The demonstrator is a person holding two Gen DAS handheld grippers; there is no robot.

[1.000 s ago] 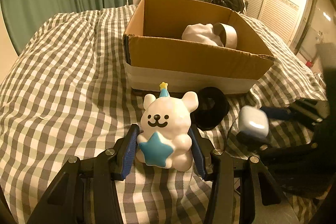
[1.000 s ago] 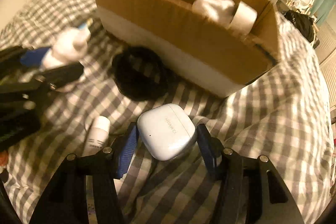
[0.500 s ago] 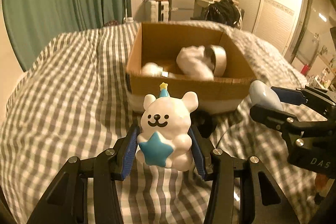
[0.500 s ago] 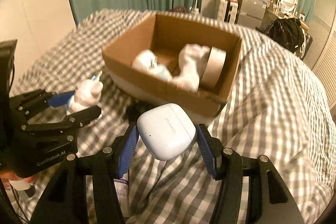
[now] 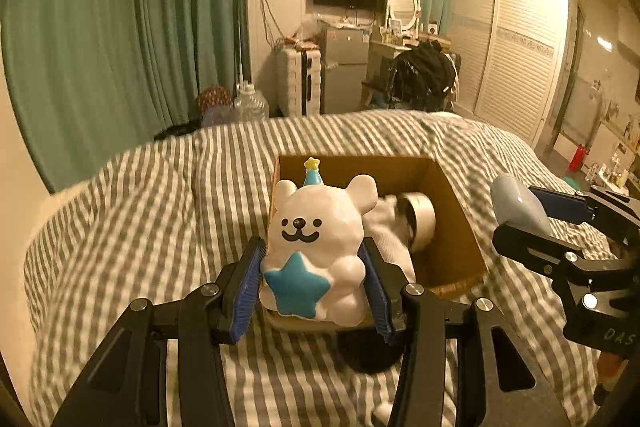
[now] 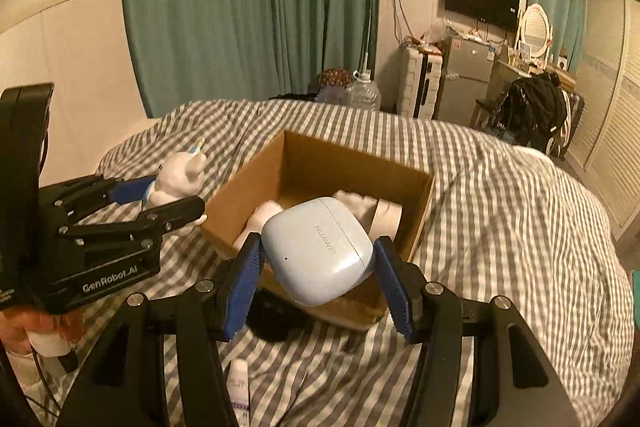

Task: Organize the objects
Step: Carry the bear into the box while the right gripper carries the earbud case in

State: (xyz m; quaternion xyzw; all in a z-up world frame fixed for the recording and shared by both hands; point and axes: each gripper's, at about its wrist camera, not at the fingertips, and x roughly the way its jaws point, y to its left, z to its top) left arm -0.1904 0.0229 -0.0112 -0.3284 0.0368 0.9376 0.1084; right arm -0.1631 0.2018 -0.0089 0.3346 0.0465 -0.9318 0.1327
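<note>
My left gripper (image 5: 314, 287) is shut on a white bear figurine (image 5: 318, 247) with a blue star, held in the air in front of the open cardboard box (image 5: 452, 199). My right gripper (image 6: 320, 275) is shut on a pale blue earbud case (image 6: 320, 251), held above the box's near edge (image 6: 316, 163). The box holds a white cloth-like lump (image 5: 390, 239) and a tape roll (image 5: 422, 219). Each gripper shows in the other's view: the right one (image 5: 520, 207) to the right, the left one (image 6: 176, 187) to the left with the bear (image 6: 180, 175).
The box sits on a bed with a grey checked cover (image 6: 500, 195). A black round object (image 6: 276, 315) lies in front of the box and a small white tube (image 6: 238, 387) nearer me. Green curtains, a fridge and wardrobe stand behind.
Both grippers have risen from the bed with their objects and now hover higher, near and over the box. The bear and the case stay gripped.
</note>
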